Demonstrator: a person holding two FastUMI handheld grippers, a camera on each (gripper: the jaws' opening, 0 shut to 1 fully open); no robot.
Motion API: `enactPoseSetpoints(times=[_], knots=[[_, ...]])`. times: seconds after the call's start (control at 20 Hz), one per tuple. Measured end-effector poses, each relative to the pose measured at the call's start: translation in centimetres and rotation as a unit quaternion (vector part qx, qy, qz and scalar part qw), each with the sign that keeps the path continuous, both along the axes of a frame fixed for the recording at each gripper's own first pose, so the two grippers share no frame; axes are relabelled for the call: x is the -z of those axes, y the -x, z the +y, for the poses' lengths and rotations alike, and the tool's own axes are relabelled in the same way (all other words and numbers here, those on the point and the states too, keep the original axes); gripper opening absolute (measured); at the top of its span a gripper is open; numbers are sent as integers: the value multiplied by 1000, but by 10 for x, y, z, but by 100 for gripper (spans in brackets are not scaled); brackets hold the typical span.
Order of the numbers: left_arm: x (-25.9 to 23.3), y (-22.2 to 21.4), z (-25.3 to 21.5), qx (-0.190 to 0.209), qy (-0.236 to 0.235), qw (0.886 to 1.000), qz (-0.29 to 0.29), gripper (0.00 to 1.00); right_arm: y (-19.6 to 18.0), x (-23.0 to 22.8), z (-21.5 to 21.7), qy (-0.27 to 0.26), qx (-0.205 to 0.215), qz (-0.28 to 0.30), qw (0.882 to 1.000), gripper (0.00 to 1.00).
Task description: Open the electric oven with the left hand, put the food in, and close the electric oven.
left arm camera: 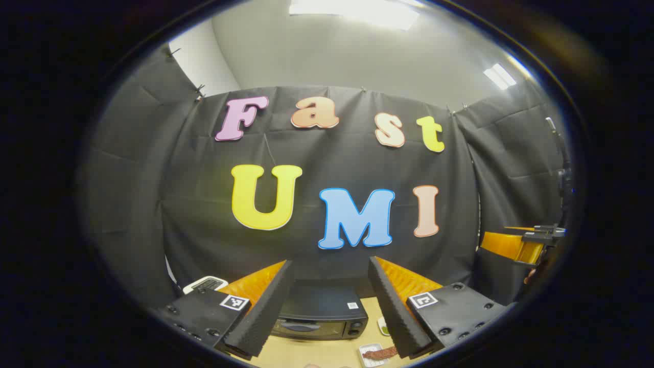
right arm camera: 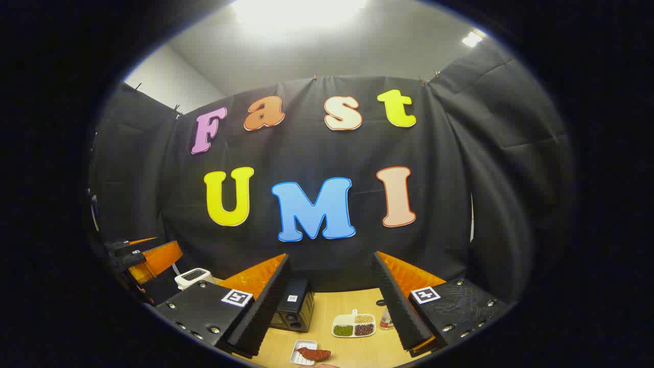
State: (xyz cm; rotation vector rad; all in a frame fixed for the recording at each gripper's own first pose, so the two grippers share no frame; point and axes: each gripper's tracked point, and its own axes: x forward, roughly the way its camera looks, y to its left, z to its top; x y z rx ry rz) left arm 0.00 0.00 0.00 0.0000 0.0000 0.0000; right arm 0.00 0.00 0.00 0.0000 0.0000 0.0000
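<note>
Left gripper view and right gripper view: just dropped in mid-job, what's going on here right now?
Nothing is handled yet. The left hand-held gripper and the right hand-held gripper are both open, held up above the wooden table and holding nothing. The black electric oven sits on the table with its door shut. The reddish food lies on a small white tray in front, beside a divided dish of grains.

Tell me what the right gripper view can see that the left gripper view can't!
The right gripper view alone gives a clear look at a divided dish holding green, yellow and dark fillings. The left gripper view alone faces the oven's closed front door. Both share the black oven, the white tray with the reddish food, the white toaster, the wooden table, and each other's gripper off to one side.
</note>
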Motion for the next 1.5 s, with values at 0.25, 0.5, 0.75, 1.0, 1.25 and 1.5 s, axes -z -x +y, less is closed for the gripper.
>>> enactPoseSetpoints(times=[0.25, 0.5, 0.75, 1.0, 1.25, 1.5], knots=[[8, 12, 6, 20, -2, 1000, 2, 100, 15, 0, 11, 6, 7, -10, 1000, 97], [13, 28, 11, 41, -9, 999, 3, 100, 27, 11, 7, 8, 39, -16, 999, 97], [34, 31, 11, 50, -2, 999, 5, 100, 28, 22, 5, -4, 40, -13, 999, 97], [65, 23, 30, -4, 5, 999, 37, 99, 17, 34, -7, 0, 34, -9, 999, 97], [122, -2, 38, -37, -3, 995, 90, 98, -3, 65, -16, 4, 16, 23, 1000, 97], [183, -45, 35, -49, -3, 991, 123, 96, -16, 77, -28, 0, -1, 40, 999, 97]])
